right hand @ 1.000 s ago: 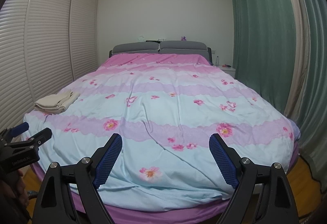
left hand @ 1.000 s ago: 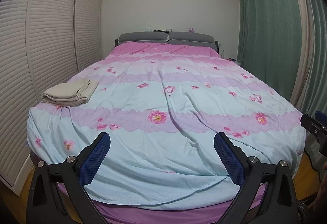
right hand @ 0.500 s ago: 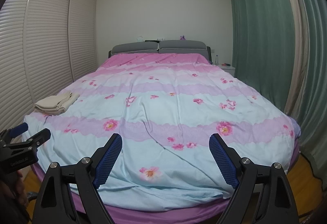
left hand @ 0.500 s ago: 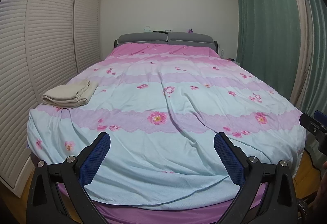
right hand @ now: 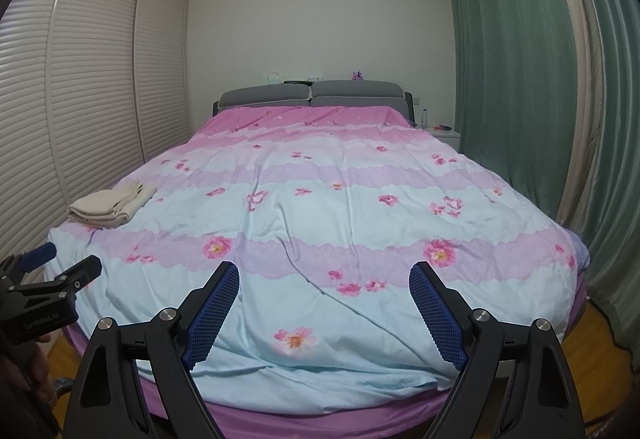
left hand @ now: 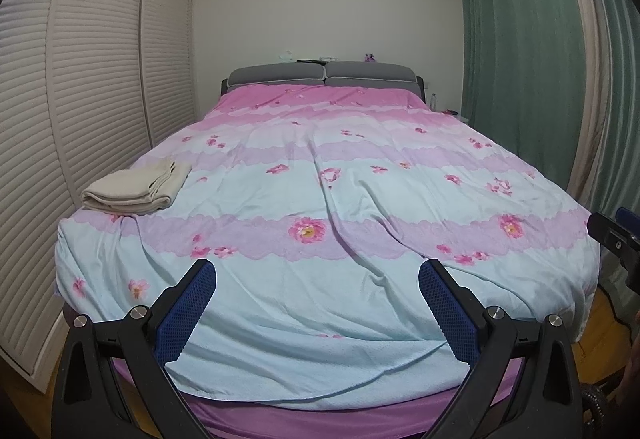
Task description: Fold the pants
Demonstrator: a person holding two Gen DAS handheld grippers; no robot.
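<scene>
A: Where are the pants?

B: That cream bundle, the folded pants (left hand: 134, 187), lies on the bedspread (left hand: 320, 279) near the bed's left edge, beside the louvred wardrobe doors (left hand: 80, 119). In the right wrist view the same bundle (right hand: 110, 205) is well apart from both tools.

A: And the grippers?

B: The left gripper (left hand: 316, 313) hangs over the foot of the bed with its jaws wide apart and nothing between them. The right gripper (right hand: 324, 313) is the same: jaws spread, empty, blue pads (right hand: 212, 319) facing each other over bare cover.

A: How do you reckon the cloth will behave?

B: Soft and light, I'd judge. It looks like thin woven fabric in several layers, so it should sag and slide apart if lifted by one layer only. It won't break, but the stack could fall open.

A: So where to take hold?

B: Probably at the near rounded fold, pinching all layers together, one gripper at each corner. Which end is the waistband I cannot tell from here
</scene>
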